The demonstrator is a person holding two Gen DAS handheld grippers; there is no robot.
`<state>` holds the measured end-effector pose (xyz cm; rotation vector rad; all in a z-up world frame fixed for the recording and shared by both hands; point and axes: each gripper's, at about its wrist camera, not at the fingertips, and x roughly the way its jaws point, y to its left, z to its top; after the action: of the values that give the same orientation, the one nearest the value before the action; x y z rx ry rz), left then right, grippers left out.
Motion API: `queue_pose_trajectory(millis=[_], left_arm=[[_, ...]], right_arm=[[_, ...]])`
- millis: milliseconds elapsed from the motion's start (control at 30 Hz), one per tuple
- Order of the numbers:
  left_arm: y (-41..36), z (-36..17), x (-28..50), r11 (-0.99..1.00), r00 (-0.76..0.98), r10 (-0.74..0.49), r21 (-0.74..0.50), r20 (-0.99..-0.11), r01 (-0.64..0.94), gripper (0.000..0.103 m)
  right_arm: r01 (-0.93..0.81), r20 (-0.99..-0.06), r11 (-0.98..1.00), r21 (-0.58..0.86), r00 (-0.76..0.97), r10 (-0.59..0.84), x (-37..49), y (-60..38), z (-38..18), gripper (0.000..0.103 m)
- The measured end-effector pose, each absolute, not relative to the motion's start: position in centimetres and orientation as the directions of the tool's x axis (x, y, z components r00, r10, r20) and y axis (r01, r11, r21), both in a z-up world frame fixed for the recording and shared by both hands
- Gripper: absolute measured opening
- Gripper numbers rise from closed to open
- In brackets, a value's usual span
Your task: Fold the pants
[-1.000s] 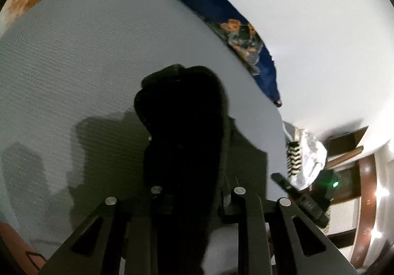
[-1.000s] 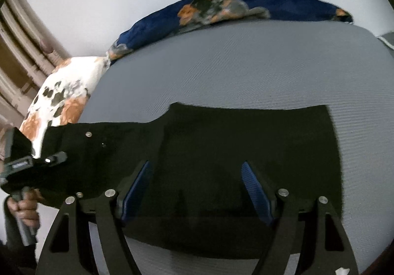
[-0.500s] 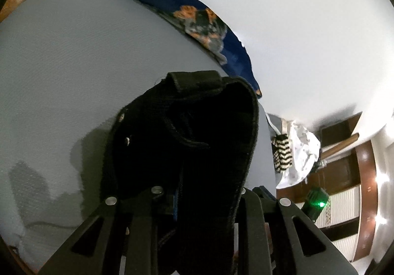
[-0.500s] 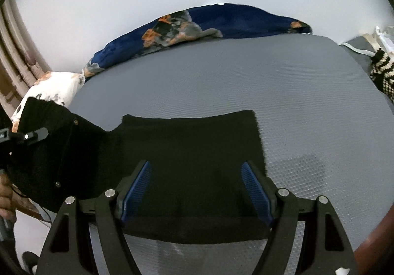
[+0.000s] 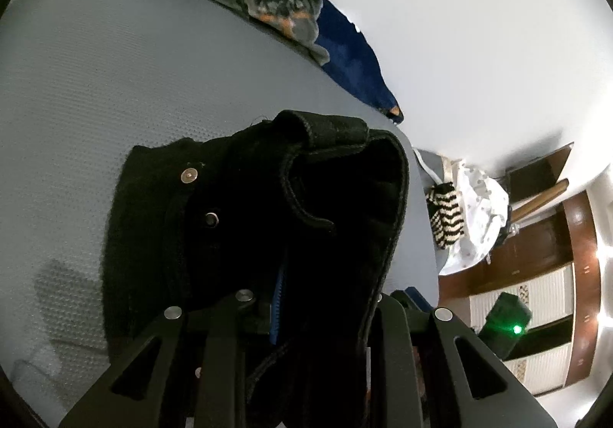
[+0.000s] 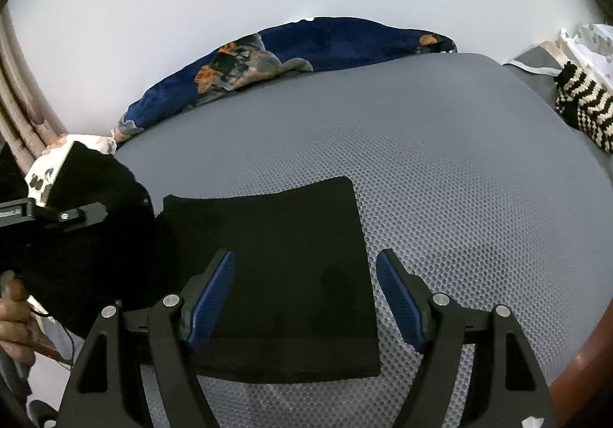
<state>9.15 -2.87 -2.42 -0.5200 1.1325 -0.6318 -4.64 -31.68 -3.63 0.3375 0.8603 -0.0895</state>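
Note:
The black pants (image 6: pixel 276 267) lie folded on the grey mattress (image 6: pixel 440 175), legs flat under my right gripper (image 6: pixel 304 297). That gripper hangs open above the cloth, its blue pads (image 6: pixel 210 294) wide apart and holding nothing. At the left of the right wrist view, my left gripper (image 6: pixel 92 213) holds the waist end lifted off the bed. In the left wrist view the waistband (image 5: pixel 329 167) with its metal button (image 5: pixel 189 175) bunches up between the fingers of my left gripper (image 5: pixel 306 313), which is shut on it.
A navy floral blanket (image 6: pixel 306 52) lies along the far edge by the white wall. A striped knit item (image 6: pixel 582 106) and white cloth (image 5: pixel 479 213) sit at the right end. A person's hand (image 6: pixel 13 317) holds the left handle. Brown wood (image 6: pixel 582 382) rims the bed's near right corner.
My left gripper has carried the waist end rightward over the legs, and the waistband now fills more of its view. The right gripper has drifted right, staying open over the cloth.

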Motion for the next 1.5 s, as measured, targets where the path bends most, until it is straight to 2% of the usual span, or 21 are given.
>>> queue_pose_trajectory(millis=[333, 833, 1133, 1367, 1400, 1433, 1467, 1500], left_arm=[[-7.2, -3.3, 10.0, 0.745, 0.249, -0.668, -0.631, -0.702, 0.218, 0.022], [-11.1, -6.4, 9.9, 0.741, 0.196, -0.669, -0.623, -0.717, 0.25, 0.022], [-12.6, -7.6, 9.2, 0.783, 0.211, -0.612, -0.547, -0.762, 0.296, 0.025], [-12.8, -7.4, 9.1, 0.775, 0.212, -0.62, -0.545, -0.756, 0.321, 0.039], [-12.8, -7.3, 9.1, 0.766, 0.211, -0.629, -0.552, -0.748, 0.328, 0.046], [-12.7, -7.2, 9.0, 0.747, 0.204, -0.653, -0.577, -0.729, 0.329, 0.064], [-12.6, -7.1, 8.9, 0.732, 0.203, -0.672, -0.598, -0.712, 0.326, 0.069], [-12.5, -6.7, 8.7, 0.713, 0.206, -0.693, -0.617, -0.691, 0.333, 0.069]], right_arm=[[0.27, -0.757, 0.932, 0.241, 0.654, 0.007, -5.0, -33.4, -3.4, 0.074], [0.308, -0.774, 0.906, 0.29, 0.632, 0.033, -4.9, -34.5, -4.9, 0.074], [0.301, -0.781, 0.906, 0.297, 0.623, 0.049, -4.7, -34.4, -5.3, 0.074], [0.306, -0.782, 0.902, 0.306, 0.621, 0.055, -4.7, -34.5, -5.4, 0.074], [0.305, -0.782, 0.902, 0.306, 0.621, 0.056, -4.7, -34.5, -5.5, 0.074], [0.304, -0.782, 0.903, 0.305, 0.62, 0.056, -4.6, -34.4, -5.5, 0.074], [0.305, -0.784, 0.903, 0.303, 0.619, 0.054, -4.6, -34.4, -5.5, 0.074], [0.305, -0.785, 0.903, 0.302, 0.617, 0.054, -4.6, -34.4, -5.6, 0.074]])
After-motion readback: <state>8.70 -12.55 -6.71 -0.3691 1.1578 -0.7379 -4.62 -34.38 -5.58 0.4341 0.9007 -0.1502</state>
